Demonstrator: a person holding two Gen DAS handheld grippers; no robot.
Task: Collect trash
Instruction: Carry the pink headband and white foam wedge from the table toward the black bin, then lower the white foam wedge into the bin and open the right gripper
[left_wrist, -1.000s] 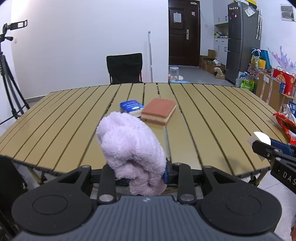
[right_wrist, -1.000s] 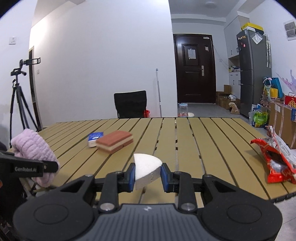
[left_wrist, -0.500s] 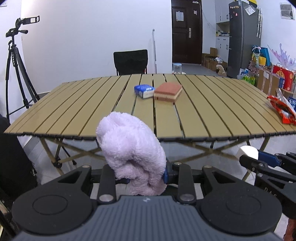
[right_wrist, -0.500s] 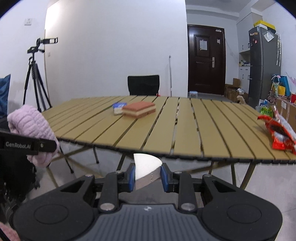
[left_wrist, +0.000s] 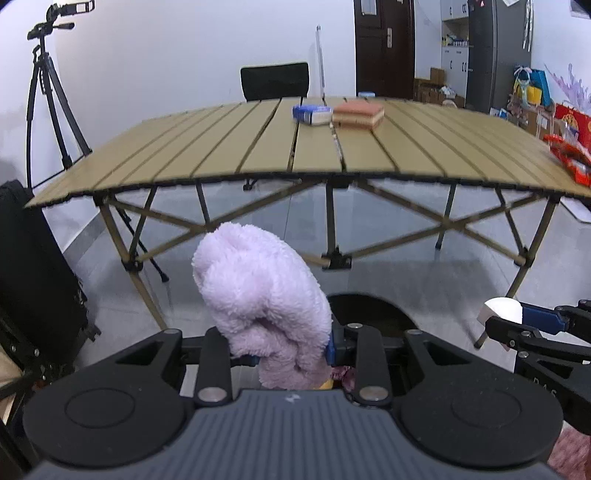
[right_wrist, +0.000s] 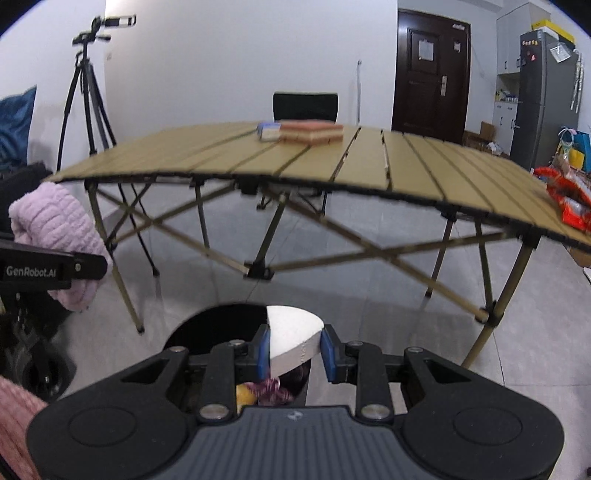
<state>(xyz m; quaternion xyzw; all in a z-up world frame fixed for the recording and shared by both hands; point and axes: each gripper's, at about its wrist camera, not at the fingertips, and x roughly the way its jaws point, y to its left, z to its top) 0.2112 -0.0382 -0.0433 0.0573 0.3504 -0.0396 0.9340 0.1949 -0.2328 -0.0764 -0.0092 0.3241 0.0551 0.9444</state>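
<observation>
My left gripper (left_wrist: 280, 347) is shut on a fluffy pale-pink cloth (left_wrist: 258, 299), held low in front of the table. My right gripper (right_wrist: 295, 350) is shut on a white folded paper cup (right_wrist: 291, 338), held over the dark round opening of a black bin (right_wrist: 207, 328) on the floor; yellow and purple scraps show inside the bin (right_wrist: 258, 395). The bin also shows in the left wrist view (left_wrist: 369, 310) just behind the cloth. The right gripper with the cup (left_wrist: 500, 312) shows at the right of the left view. The cloth (right_wrist: 55, 236) shows at the left of the right view.
A folding slatted table (left_wrist: 258, 147) stands ahead with a blue tissue pack (left_wrist: 310, 112), a red-and-tan sponge (left_wrist: 358, 114) and a red snack wrapper (left_wrist: 569, 158) on it. A tripod (left_wrist: 51, 92), black chair (left_wrist: 275, 79) and black case (left_wrist: 37, 273) stand around.
Both grippers have pulled back from the table and dropped below its edge, still holding the cloth and the cup. The black bin has come into view beneath them.
</observation>
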